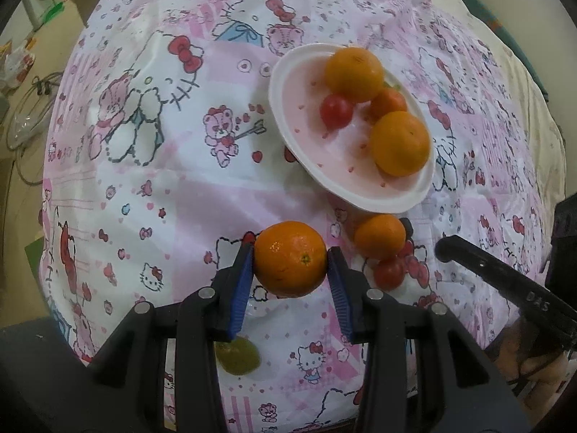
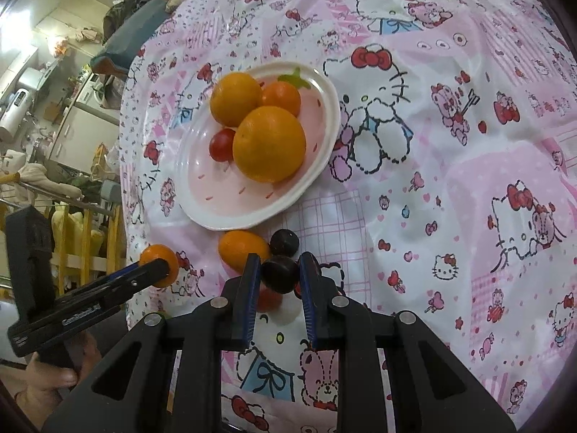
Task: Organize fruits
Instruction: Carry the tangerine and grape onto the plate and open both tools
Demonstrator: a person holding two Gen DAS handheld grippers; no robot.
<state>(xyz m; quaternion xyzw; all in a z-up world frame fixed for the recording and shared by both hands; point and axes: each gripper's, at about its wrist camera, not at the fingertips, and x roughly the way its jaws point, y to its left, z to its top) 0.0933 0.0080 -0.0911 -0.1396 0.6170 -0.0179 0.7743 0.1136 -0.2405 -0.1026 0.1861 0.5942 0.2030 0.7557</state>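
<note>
left gripper (image 1: 291, 258) pinches an orange (image 1: 290, 259) between its blue pads, one pad on each side of the fruit, which looks lifted just off the cloth (image 1: 151, 166). right gripper (image 2: 280, 274) is closed on a dark round fruit (image 2: 279, 274), small and near black, held the same way. under that fruit a red tomato (image 2: 268, 297) lies on the cloth, and a green fruit (image 1: 238, 355) shows beneath the left gripper's fingers.

just past both grippers a loose small orange (image 2: 242, 250) and a second dark fruit (image 2: 284, 241) sit on the cloth, right at the near edge of the plate (image 2: 202, 195).

the plate lies straight ahead of both grippers, a little to the right of the left one and a little to the left of the right one. it already carries two big oranges, a smaller one and a tomato; its near half is bare. both held fruits are round, so no axis matters. the right gripper seems slightly nearer the plate's rim, and the likely move is forward over the loose fruits and then down onto that bare near part.
</note>
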